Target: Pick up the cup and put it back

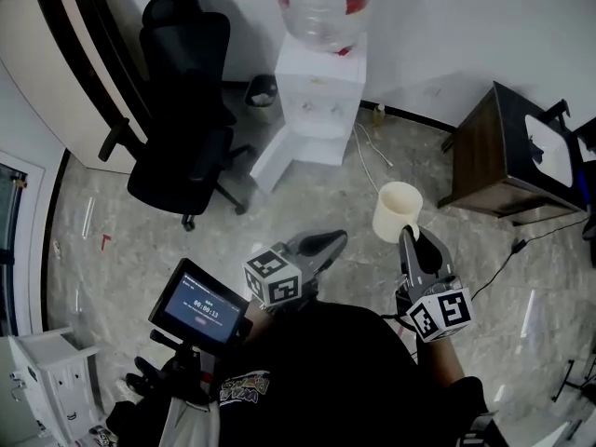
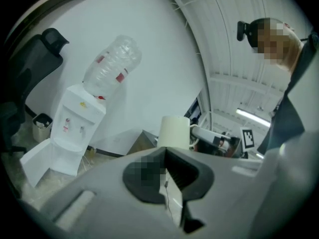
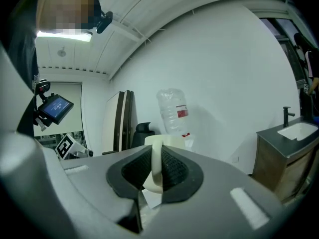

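A cream cup (image 1: 396, 210) hangs in the air above the floor, with my right gripper (image 1: 408, 234) shut on its handle. In the right gripper view the handle (image 3: 156, 169) is pinched between the two dark pads and the cup's body (image 3: 172, 142) shows just beyond them. My left gripper (image 1: 331, 240) is to the cup's left, apart from it, and its jaws stand together with nothing between them. From the left gripper view the cup (image 2: 174, 132) appears past that gripper's tips (image 2: 164, 152).
A white water dispenser (image 1: 321, 101) with a clear bottle (image 1: 321, 7) stands at the far wall, a small bin (image 1: 262, 89) beside it. A black office chair (image 1: 182, 138) is at the left. A dark wooden cabinet (image 1: 494, 161) is at the right. Cables lie on the floor.
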A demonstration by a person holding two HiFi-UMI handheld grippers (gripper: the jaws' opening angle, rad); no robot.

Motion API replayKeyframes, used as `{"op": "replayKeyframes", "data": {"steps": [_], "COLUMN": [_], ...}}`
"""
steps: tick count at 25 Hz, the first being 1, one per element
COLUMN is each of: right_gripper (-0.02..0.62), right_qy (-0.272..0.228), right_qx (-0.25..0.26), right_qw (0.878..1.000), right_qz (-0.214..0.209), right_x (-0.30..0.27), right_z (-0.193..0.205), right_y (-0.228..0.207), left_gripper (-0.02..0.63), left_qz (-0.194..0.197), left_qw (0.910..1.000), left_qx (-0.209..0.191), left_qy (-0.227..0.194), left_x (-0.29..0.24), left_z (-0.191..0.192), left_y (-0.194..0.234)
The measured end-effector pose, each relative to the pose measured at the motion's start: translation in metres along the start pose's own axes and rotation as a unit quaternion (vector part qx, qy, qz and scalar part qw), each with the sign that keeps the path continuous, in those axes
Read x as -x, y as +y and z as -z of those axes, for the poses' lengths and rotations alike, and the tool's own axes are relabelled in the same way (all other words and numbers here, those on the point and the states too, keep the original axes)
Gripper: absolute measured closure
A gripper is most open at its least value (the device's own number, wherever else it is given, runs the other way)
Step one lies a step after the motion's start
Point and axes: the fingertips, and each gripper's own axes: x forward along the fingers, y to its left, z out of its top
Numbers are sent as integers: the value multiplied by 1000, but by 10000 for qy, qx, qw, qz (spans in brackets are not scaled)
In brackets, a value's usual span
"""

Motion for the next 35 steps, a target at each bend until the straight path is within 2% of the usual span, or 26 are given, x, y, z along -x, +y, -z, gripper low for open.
{"op": "replayKeyframes", "data": {"steps": [3,6,10,15,22,26,30,32,35], "right_gripper": [552,552,552,552,552,552,552,552,552], "right_qy": [-35,-45,132,371,733,1018,1277,1394,1518], "right_qx": [48,30,1,5,-86,-131,-105,-42,101], "right_qw": [10000,10000,9995,9965,9879,9771,9619,9512,9380], "right_qz": [43,-5,-296,-748,-1367,-1863,-2416,-2752,-3116], "right_x": [-43,-83,-127,-182,-255,-299,-334,-350,-371], "right_z": [-10,-12,-3,5,23,38,46,53,64], "right_y": [-4,-5,8,20,-3,-32,-44,-48,-42], "left_gripper": [601,601,601,601,601,601,601,601,601], "left_qz": [87,-3,-340,-839,-1525,-1962,-2325,-2591,-2917], "left_qw": [10000,10000,9994,9957,9854,9772,9697,9631,9521], "left_qx": [-23,-60,35,346,644,649,616,589,750], "left_qy": [33,56,-27,-159,-388,-478,-426,-430,-525], "left_x": [-7,-7,14,34,21,-8,-21,-21,-10], "left_z": [-24,-37,-46,-49,-57,-66,-78,-79,-77], "left_y": [33,65,98,141,192,217,233,237,243]}}
